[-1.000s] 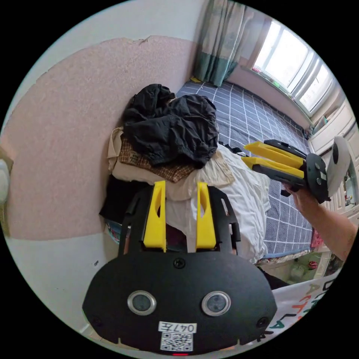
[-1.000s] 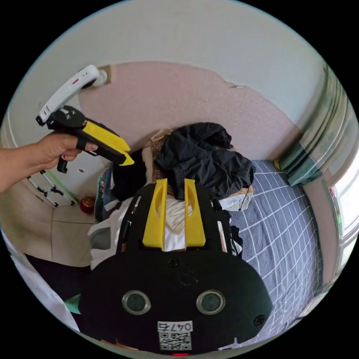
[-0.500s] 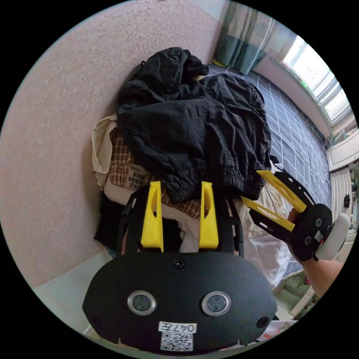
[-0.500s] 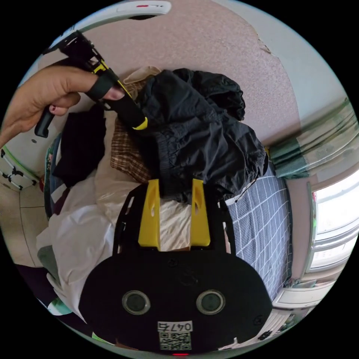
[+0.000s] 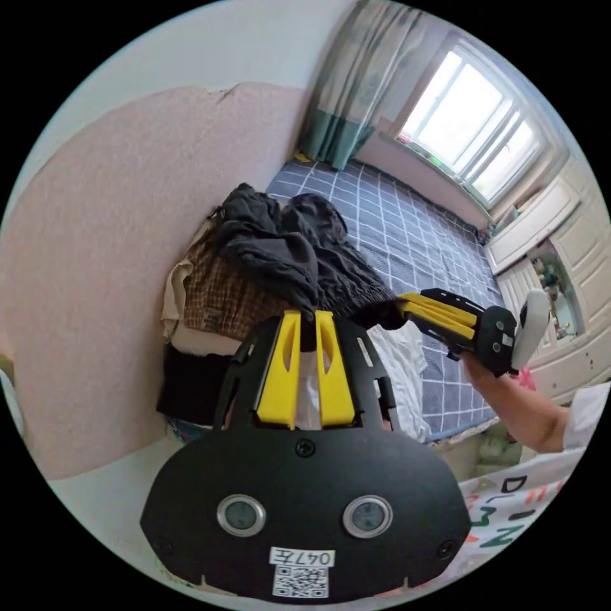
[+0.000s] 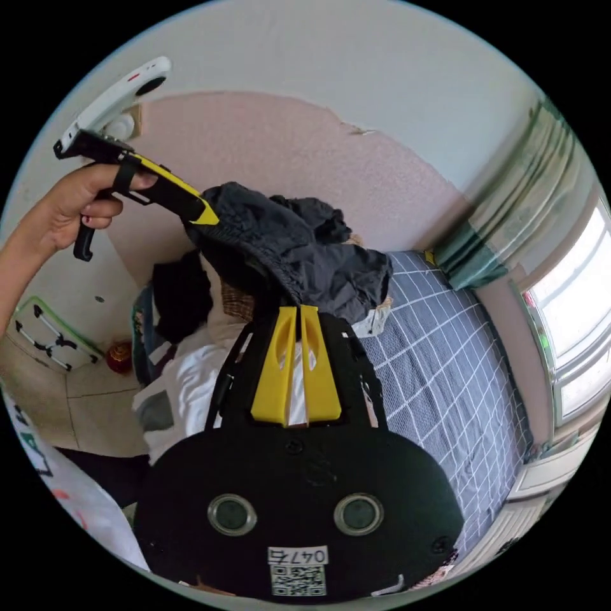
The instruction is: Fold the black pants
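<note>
A bedroom in a home. Shown by a bed [image 5: 407, 235] under a grey-blue checked cover, running toward 1 o'clock in the left gripper view. Heaped with clothes [image 5: 223, 299] at its near end, against a pink-and-white painted wall [image 5: 95, 216]. Lit by a wide window [image 5: 471, 140] at 1 o'clock, with a pale green curtain [image 5: 350, 95] hanging beside it at 12 o'clock. Fitted with cream panelled cupboards [image 5: 560, 229] at 3 o'clock. Tiled floor [image 6: 83, 407] at 9 o'clock in the right gripper view.
</note>
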